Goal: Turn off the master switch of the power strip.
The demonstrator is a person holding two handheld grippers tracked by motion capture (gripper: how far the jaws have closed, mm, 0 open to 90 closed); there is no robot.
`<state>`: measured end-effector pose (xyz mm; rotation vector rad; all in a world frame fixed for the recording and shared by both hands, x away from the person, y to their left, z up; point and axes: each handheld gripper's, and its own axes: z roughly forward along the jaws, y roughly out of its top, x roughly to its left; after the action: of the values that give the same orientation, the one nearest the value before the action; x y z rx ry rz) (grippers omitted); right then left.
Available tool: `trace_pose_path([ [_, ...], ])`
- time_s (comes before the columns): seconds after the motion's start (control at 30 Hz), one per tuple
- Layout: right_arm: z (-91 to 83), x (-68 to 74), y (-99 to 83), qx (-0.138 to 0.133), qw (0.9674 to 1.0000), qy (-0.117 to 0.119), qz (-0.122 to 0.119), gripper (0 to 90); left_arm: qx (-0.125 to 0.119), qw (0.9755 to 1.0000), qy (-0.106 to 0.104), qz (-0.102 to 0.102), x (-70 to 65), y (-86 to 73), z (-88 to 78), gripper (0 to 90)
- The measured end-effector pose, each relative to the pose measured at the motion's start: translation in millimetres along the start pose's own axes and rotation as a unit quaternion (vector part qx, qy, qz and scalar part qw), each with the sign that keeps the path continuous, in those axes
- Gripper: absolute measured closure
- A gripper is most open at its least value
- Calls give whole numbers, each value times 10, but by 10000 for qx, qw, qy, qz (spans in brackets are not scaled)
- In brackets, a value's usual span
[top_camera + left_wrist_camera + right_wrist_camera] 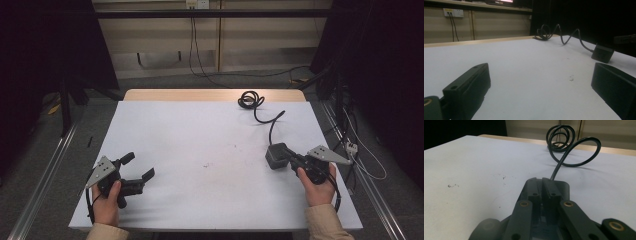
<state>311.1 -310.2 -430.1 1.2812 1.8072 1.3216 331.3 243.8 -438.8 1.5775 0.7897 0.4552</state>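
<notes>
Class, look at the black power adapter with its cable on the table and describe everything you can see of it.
The power adapter is a small dark boxy block, plastic by its look, lying on the white table at its right side. The right gripper meets its near edge, jaws nearly together. Its black cable arcs off the far end and coils near the table's far edge.

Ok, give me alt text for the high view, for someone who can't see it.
Seen from above, a person's right gripper rests on a dark power adapter block at the right of a white table, its black cable running to a coil at the far edge. The left gripper sits open near the front left corner, holding nothing.
</notes>
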Motion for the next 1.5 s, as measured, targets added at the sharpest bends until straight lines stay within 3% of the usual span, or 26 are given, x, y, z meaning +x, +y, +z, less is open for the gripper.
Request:
trace_pose_path([
  [1.5,116,-38,42,110,9999,-10,-67,900,27,10000,4,19,-9,-4,7,21],
])
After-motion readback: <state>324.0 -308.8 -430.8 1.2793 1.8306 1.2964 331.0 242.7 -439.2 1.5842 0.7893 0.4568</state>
